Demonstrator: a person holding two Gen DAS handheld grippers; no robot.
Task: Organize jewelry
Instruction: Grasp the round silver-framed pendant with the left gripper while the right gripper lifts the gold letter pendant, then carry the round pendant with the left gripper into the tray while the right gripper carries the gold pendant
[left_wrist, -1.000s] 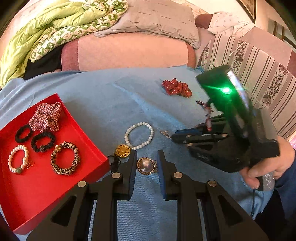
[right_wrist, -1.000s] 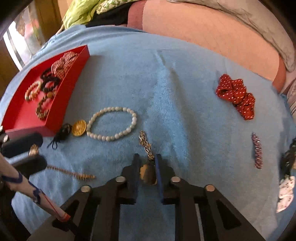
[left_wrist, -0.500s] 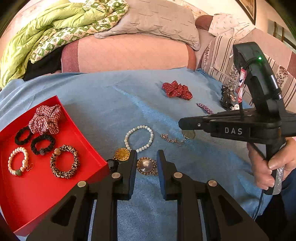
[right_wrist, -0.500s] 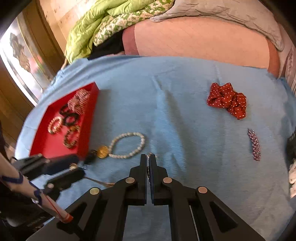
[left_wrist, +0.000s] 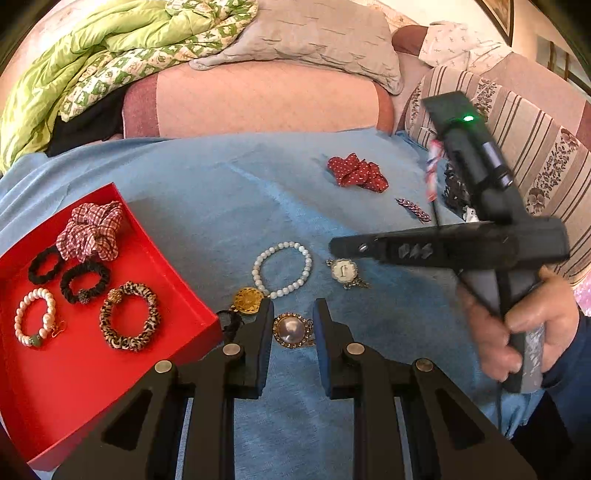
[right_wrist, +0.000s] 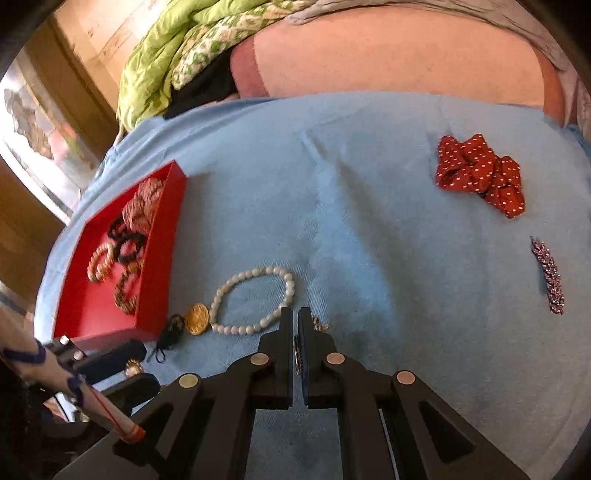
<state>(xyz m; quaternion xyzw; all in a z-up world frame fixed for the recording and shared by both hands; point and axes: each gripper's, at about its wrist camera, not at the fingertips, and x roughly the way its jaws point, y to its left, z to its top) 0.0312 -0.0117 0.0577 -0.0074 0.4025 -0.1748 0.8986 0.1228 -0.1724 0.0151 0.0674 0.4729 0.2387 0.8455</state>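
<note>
My left gripper (left_wrist: 291, 314) is open, its fingers either side of a round pearl-faced brooch (left_wrist: 290, 329) on the blue cloth. My right gripper (right_wrist: 294, 325) is shut on a round pendant with a chain (left_wrist: 344, 271), which hangs below its tip in the left wrist view; it shows edge-on between the fingers in the right wrist view (right_wrist: 296, 354). A red tray (left_wrist: 173, 280) at the left holds scrunchies and bracelets. A white bead bracelet (left_wrist: 282, 269) with a gold medallion (left_wrist: 248, 300) lies between the tray and the pendant.
A red polka-dot scrunchie (left_wrist: 357, 173) and a beaded hair clip (left_wrist: 413, 209) lie farther right on the cloth. A black lace item (left_wrist: 456, 190) sits by the striped sofa arm. A pink sofa with green blanket and grey pillow lies behind.
My right gripper shut on the pendant, lifted it off the cloth and moved it left toward the bead bracelet. My left gripper stayed around the brooch.
</note>
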